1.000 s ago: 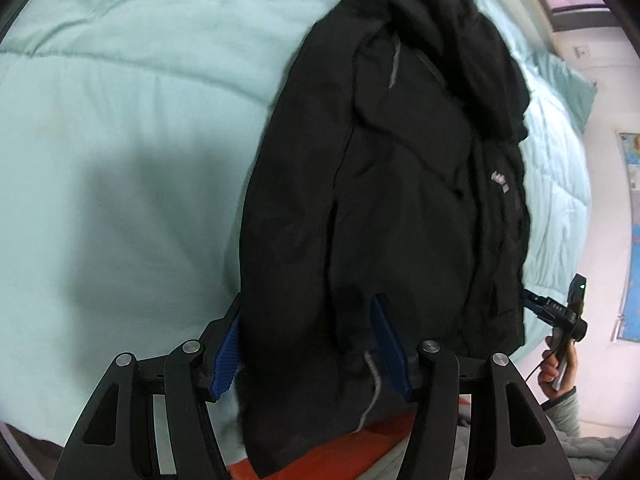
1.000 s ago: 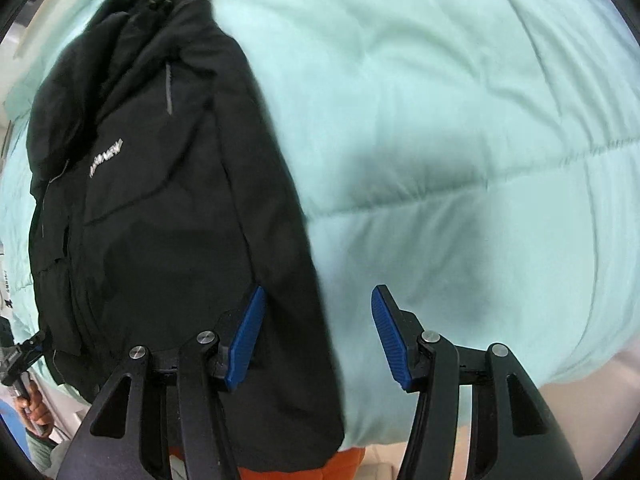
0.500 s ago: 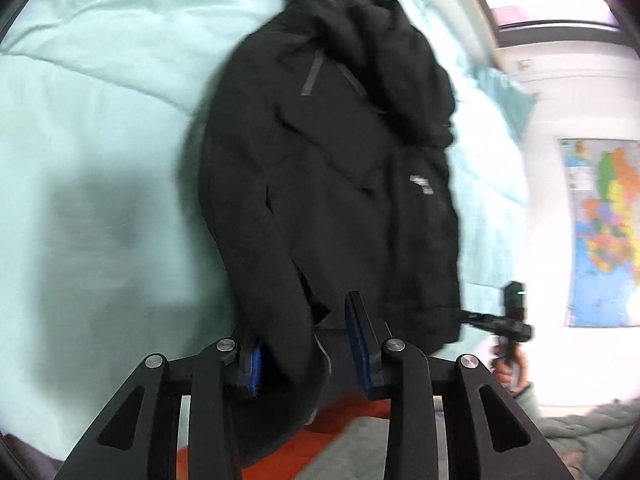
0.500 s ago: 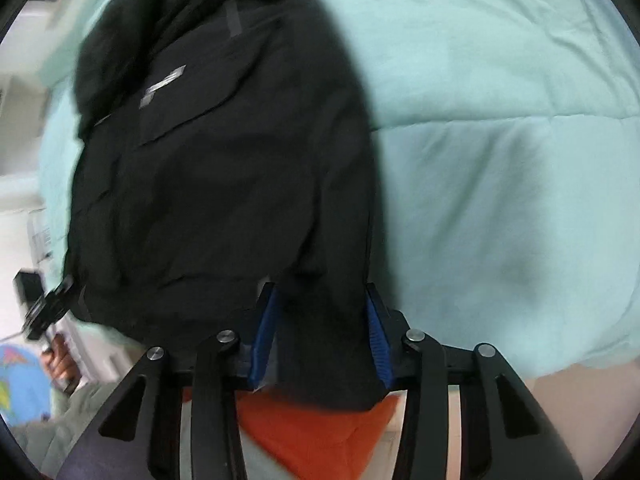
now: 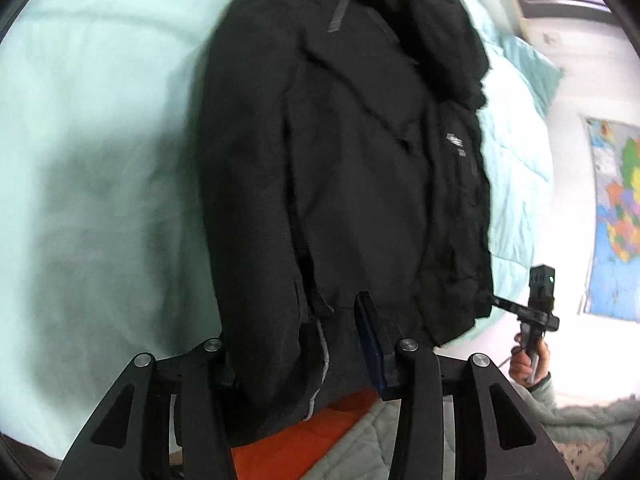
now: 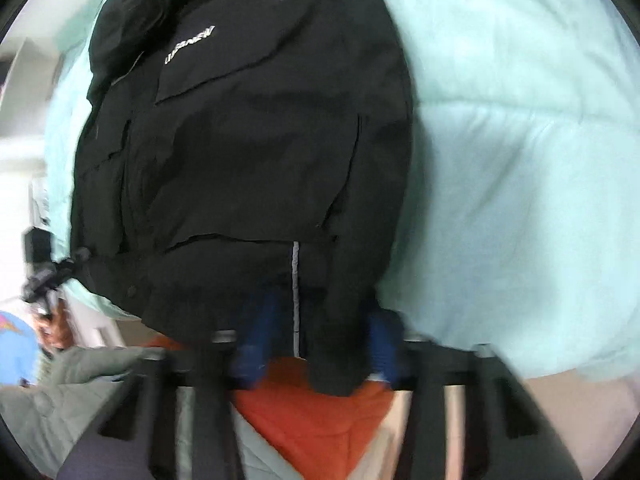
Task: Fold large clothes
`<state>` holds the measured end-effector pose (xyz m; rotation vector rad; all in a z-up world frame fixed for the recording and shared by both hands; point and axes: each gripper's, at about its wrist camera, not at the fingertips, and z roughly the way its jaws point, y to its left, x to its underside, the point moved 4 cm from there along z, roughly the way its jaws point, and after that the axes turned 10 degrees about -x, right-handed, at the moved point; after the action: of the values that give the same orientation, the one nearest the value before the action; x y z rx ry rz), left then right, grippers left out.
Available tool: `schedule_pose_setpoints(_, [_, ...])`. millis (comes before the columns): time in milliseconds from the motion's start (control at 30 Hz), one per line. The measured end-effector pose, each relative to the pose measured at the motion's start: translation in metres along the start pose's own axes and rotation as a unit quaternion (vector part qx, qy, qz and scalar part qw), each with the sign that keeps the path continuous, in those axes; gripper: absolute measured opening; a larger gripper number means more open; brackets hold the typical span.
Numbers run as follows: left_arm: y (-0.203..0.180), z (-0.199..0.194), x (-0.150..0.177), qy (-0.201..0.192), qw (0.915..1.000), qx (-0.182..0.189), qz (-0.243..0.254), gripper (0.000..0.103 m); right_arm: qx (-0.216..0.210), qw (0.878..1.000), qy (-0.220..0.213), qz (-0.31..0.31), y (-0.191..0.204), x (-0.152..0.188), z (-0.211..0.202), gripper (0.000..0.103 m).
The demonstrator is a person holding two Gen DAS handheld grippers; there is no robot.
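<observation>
A black jacket (image 5: 360, 168) lies lengthwise on a mint-green duvet (image 5: 100, 160), hood at the far end. My left gripper (image 5: 296, 332) sits at one corner of the jacket's near hem. Bunched hem fills the gap between its fingers, hiding the left one, and its jaws are opening slightly. In the right wrist view, blurred, my right gripper (image 6: 320, 320) is at the hem's other corner. Its jaws are closing, with the jacket (image 6: 248, 140) hem and grey stripe between the blue pads (image 6: 260, 328). Each view shows the other gripper beyond the jacket: right (image 5: 536, 312), left (image 6: 40, 276).
Under both grippers is the duvet's near edge, with orange cloth (image 6: 320, 412) and a grey-green quilted garment (image 5: 360, 440) below it. A pillow (image 5: 532, 64) lies at the far right of the bed. A coloured map (image 5: 616, 220) hangs on the white wall.
Both grippers narrowed from wide open onto the jacket's near hem. The right one shifted left from straddling the jacket's edge to over the hem. The hem is now bunched between the pads.
</observation>
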<state>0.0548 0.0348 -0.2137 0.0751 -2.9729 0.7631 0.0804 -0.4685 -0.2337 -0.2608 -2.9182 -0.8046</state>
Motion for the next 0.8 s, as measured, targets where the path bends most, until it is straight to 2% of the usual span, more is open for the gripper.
schedule_pose_setpoints(33, [-0.006, -0.005, -0.001, -0.007, 0.9999, 0.013, 0.006, 0.040, 0.013, 1.000, -0.006, 0.001, 0.000, 0.000, -0.002, 0.020])
schedule_pose_setpoints(100, [-0.016, -0.013, -0.002, -0.024, 0.9985, 0.048, 0.001, 0.038, 0.009, 1.000, -0.021, 0.002, 0.000, 0.000, -0.010, 0.020])
schedule_pose_setpoints(167, [-0.019, -0.017, -0.006, -0.033, 0.9956, 0.087, -0.017, 0.038, -0.022, 0.999, -0.035, 0.000, 0.007, -0.002, -0.013, 0.020])
schedule_pose_setpoints(267, [-0.022, -0.010, -0.006, -0.019, 0.9957, 0.090, -0.012, 0.038, -0.058, 0.998, -0.020, 0.009, 0.012, -0.004, -0.006, 0.027])
schedule_pose_setpoints(367, [-0.033, 0.003, 0.000, 0.005, 0.9957, 0.092, 0.006, 0.038, -0.098, 0.995, -0.006, 0.019, 0.012, -0.006, -0.001, 0.046])
schedule_pose_setpoints(400, [-0.035, 0.009, 0.002, 0.014, 0.9955, 0.094, 0.005, 0.038, -0.108, 0.994, -0.001, 0.025, 0.012, -0.007, 0.001, 0.059])
schedule_pose_setpoints(467, [-0.033, 0.020, 0.006, 0.024, 0.9967, 0.078, 0.000, 0.038, -0.122, 0.992, 0.002, 0.035, 0.013, -0.011, 0.011, 0.061])
schedule_pose_setpoints(500, [-0.034, 0.024, 0.007, 0.021, 0.9976, 0.066, -0.001, 0.038, -0.111, 0.993, -0.002, 0.036, 0.013, -0.012, 0.015, 0.060])
schedule_pose_setpoints(567, [-0.031, 0.026, 0.006, 0.006, 0.9979, 0.063, -0.014, 0.038, -0.088, 0.996, -0.007, 0.030, 0.019, -0.011, 0.020, 0.046])
schedule_pose_setpoints(600, [-0.030, 0.025, 0.005, -0.002, 0.9980, 0.060, -0.018, 0.037, -0.066, 0.998, -0.010, 0.023, 0.020, -0.012, 0.018, 0.032])
schedule_pose_setpoints(633, [-0.031, 0.021, 0.004, -0.014, 0.9984, 0.053, -0.014, 0.032, -0.050, 0.999, -0.010, 0.017, 0.021, -0.011, 0.017, 0.028])
schedule_pose_setpoints(700, [-0.032, 0.015, 0.001, -0.026, 0.9986, 0.046, -0.009, 0.029, -0.024, 1.000, -0.017, -0.004, 0.027, -0.012, 0.008, 0.023])
schedule_pose_setpoints(800, [-0.041, -0.013, -0.012, -0.062, 0.9954, 0.074, -0.002, 0.025, -0.011, 0.999, -0.040, -0.028, 0.038, -0.019, -0.014, 0.019])
